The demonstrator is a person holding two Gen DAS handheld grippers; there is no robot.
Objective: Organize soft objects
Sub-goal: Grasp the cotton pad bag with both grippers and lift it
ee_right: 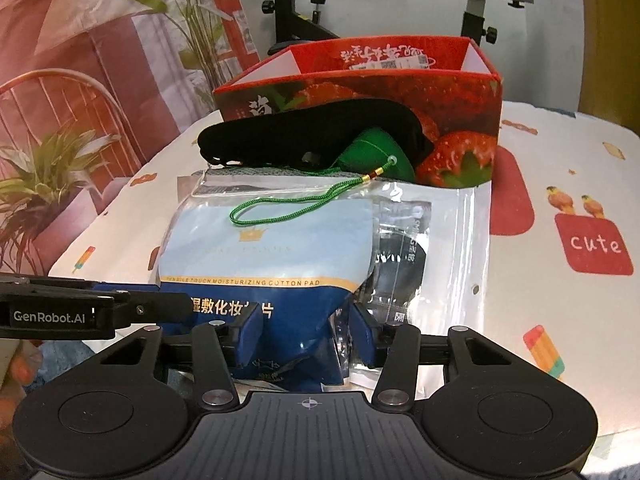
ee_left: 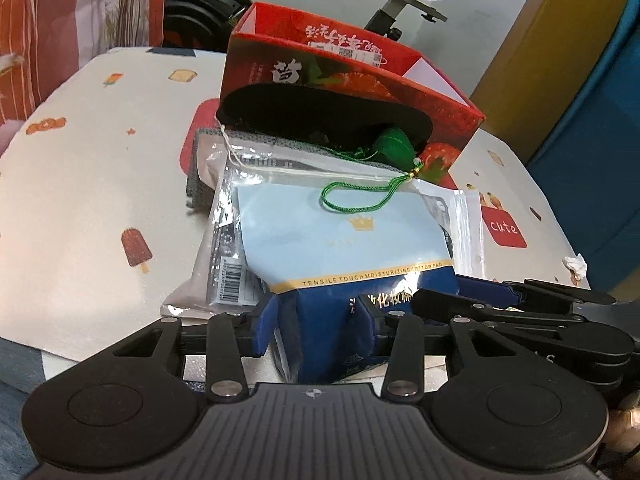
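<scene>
- Your left tool (ee_left: 324, 328) is clenched on the near blue edge of the cotton pad pack (ee_left: 344, 240), pads pressing its sides
- Your right tool (ee_right: 306, 336) grips the same pack (ee_right: 264, 256) further along that edge
- The pack lies on clear plastic bags (ee_right: 436, 248) on the worktop (ee_left: 100, 152)
- Behind it, a black pouch (ee_left: 320, 108) and a green charm (ee_right: 376, 156) lean against the red strawberry box (ee_right: 460, 112)
</scene>
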